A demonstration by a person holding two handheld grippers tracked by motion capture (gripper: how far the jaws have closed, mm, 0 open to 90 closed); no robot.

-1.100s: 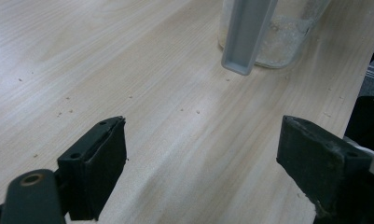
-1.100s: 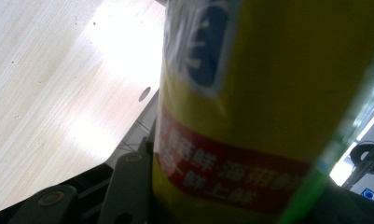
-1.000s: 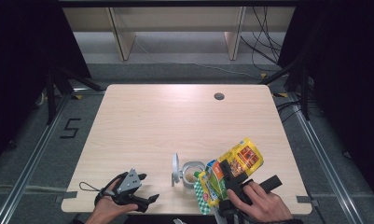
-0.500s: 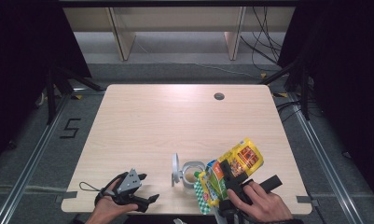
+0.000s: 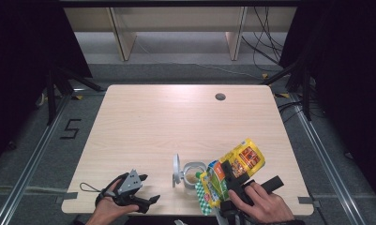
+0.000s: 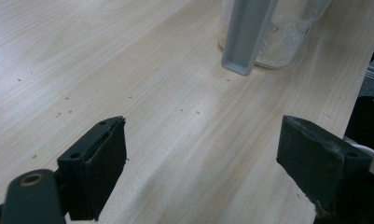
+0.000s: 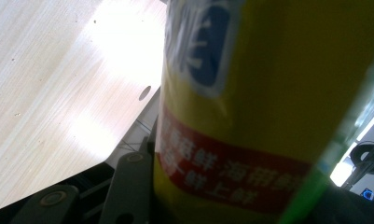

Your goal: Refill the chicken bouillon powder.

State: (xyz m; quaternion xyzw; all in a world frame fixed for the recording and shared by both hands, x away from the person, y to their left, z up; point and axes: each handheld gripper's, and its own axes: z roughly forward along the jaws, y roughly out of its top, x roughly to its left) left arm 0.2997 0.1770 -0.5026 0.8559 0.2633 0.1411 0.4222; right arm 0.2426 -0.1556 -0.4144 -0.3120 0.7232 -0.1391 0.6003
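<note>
Jaws of the right gripper (image 5: 229, 174) clench a yellow snack bag (image 5: 232, 171), tilted mouth-down over the open jar (image 5: 193, 173); the left gripper (image 5: 146, 200) (jaws parted, empty) waits left of the jar.
</note>
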